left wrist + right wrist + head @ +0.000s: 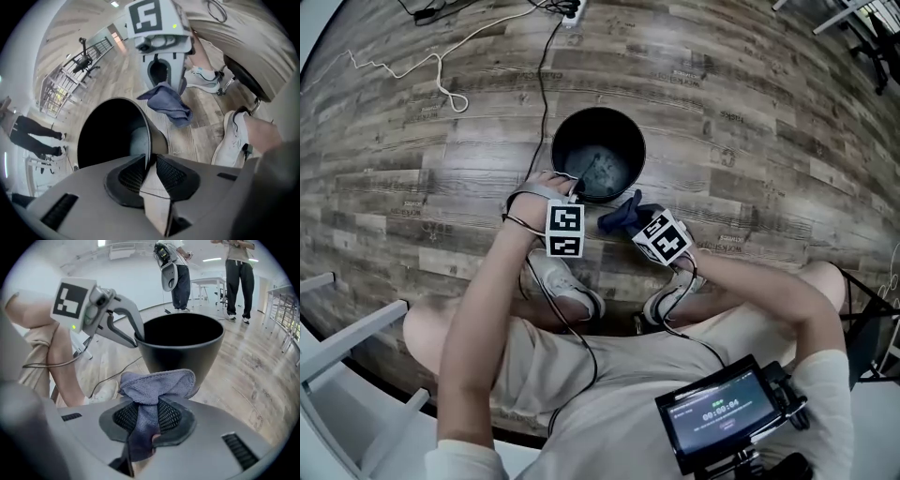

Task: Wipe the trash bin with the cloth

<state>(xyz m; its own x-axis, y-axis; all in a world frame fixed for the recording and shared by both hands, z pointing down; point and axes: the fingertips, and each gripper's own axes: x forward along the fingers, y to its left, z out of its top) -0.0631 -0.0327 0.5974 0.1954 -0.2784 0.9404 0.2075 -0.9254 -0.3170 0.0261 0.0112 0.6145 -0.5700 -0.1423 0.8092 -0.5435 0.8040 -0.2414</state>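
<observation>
left gripper [149, 161] pinches the rim of the black bin [160, 138]; right gripper [147, 412] clamps the blue cloth [157, 383] just beside it

Weathered grey-brown wood-plank floor [750, 112] under bright ceiling lights [212, 259].

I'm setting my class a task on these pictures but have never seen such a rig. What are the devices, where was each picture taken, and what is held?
No robot here: a seated person holds a two-jaw gripper in each hand. The overhead picture comes from a head camera; the other two from cameras riding on the grippers. A black trash bin stands on the wooden floor. The left gripper has its jaws astride the bin's rim. The right gripper clamps a blue cloth.
</observation>
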